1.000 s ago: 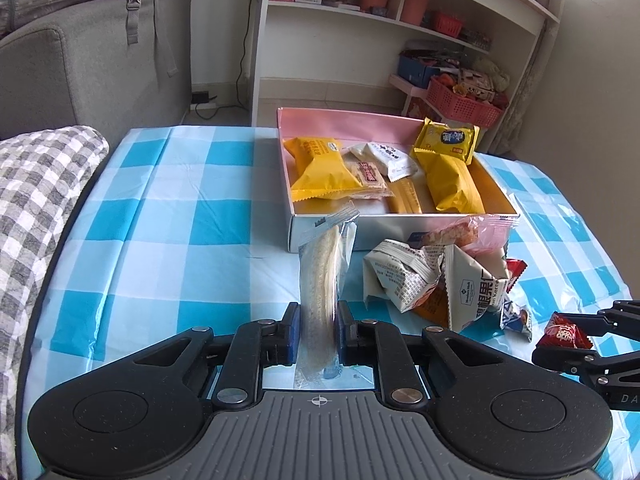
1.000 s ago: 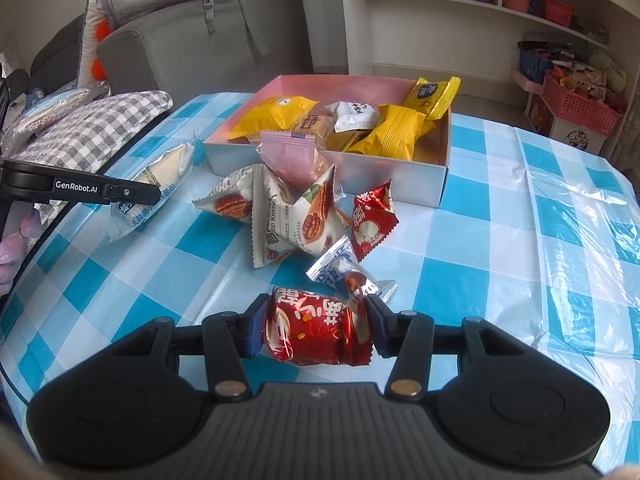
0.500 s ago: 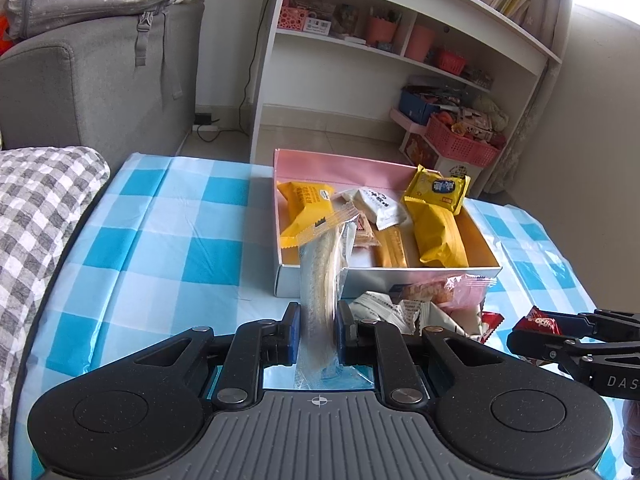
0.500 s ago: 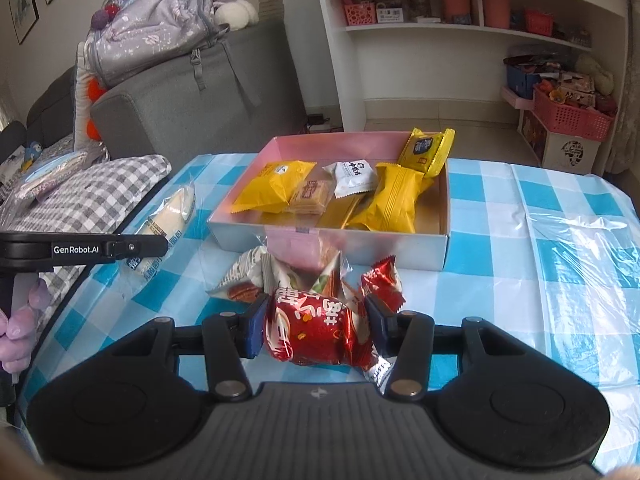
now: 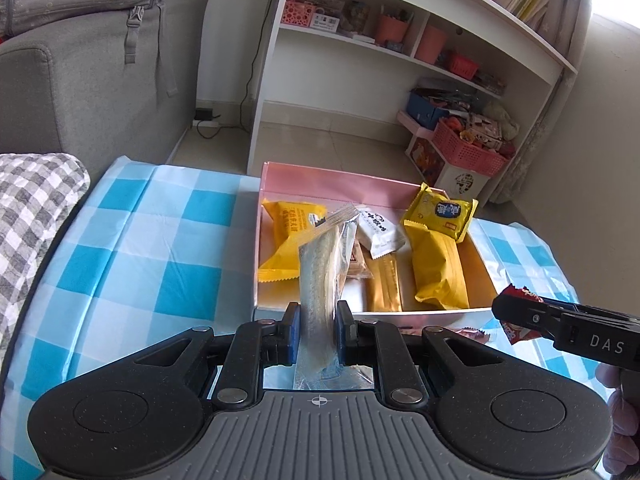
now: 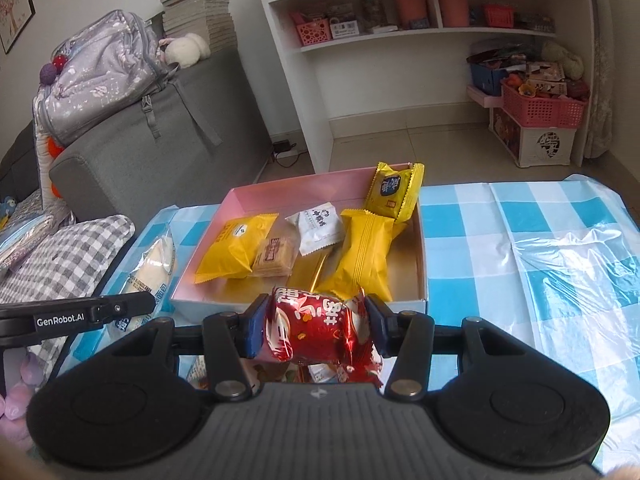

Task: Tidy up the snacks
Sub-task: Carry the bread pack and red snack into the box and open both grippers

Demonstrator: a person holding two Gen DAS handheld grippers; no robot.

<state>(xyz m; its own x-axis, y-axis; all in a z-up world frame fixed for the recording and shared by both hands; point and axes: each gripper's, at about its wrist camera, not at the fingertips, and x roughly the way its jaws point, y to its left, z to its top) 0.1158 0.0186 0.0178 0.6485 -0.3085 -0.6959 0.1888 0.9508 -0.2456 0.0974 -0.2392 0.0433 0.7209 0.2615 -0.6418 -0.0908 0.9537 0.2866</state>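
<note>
Left gripper clenched on clear-wrapped pastry, low centre of frame. Right gripper grasping red snack packet. Pink box behind both.

Box at frame centre on the table, snack packets lying inside it, sofa upper left with a backpack on top, shelf unit behind the box, baskets upper right on the floor.

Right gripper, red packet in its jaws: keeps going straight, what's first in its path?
Likely the pink box's near wall, just ahead of the right gripper and red packet; beyond it, the yellow packet. Depth is unclear.
</note>
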